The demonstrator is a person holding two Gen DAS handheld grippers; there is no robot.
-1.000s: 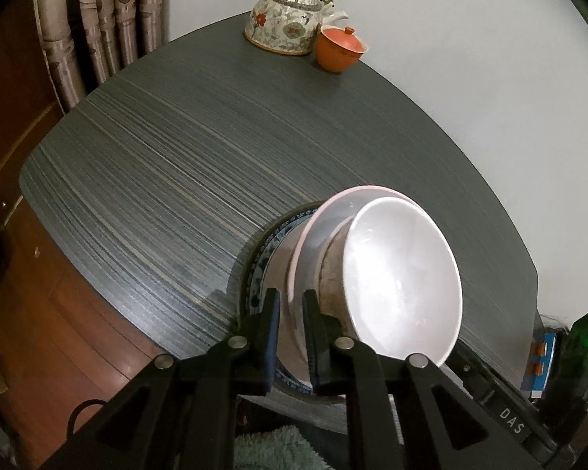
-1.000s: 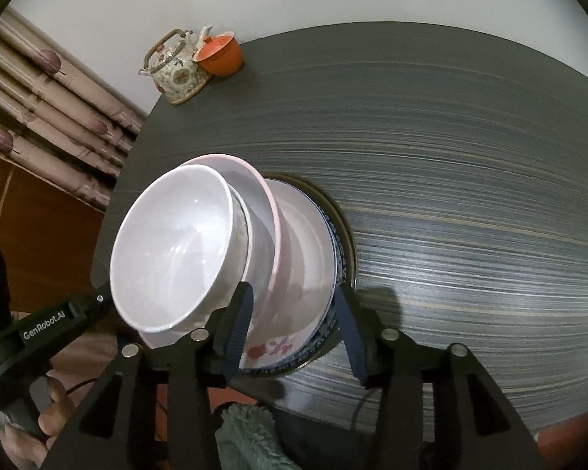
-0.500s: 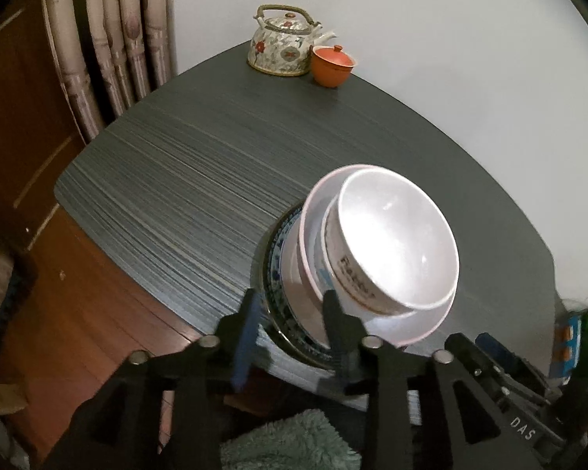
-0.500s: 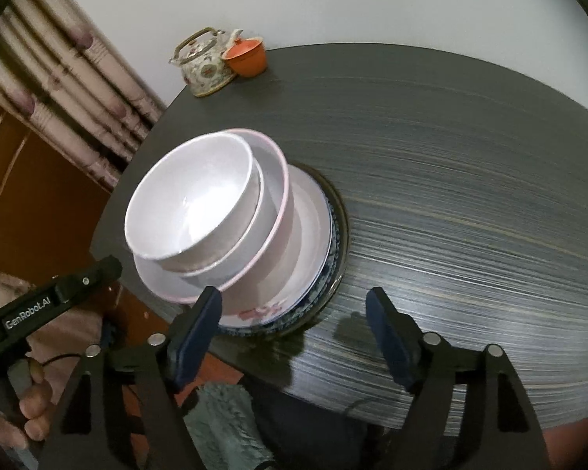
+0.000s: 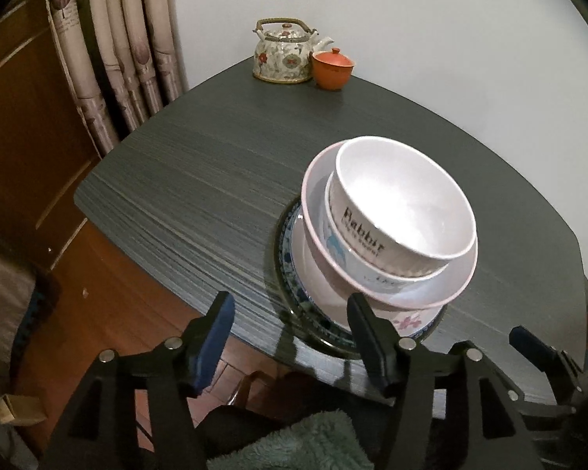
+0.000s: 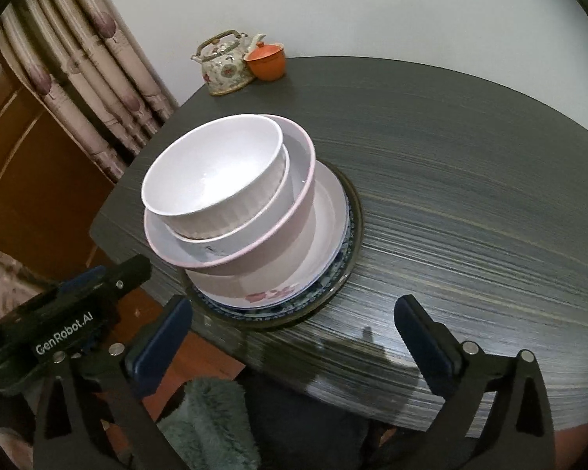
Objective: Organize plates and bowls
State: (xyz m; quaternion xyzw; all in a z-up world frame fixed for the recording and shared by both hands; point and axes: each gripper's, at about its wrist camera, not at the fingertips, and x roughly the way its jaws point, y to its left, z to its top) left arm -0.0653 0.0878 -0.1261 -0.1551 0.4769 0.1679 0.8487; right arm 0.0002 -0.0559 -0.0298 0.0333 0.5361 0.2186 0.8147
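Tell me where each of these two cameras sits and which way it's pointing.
Left wrist: on the left gripper, open, facing the stack of bowls and plates; the right gripper shows at right.
Right wrist: on the right gripper, open, facing the stack from the other side; the left gripper shows at left.
Shared: stack, teapot, table.

A dark grey desk [image 5: 200, 180] with fine streaked grain and rounded corners is seen against a pale wall. Near its front edge a blue-patterned plate [image 6: 333, 274] lies directly on the surface, and the rest of the stacked dishes are carried by it. At the far corner a floral teapot [image 5: 282, 56] is set, with an orange lidded cup [image 5: 332, 70] just beside it.
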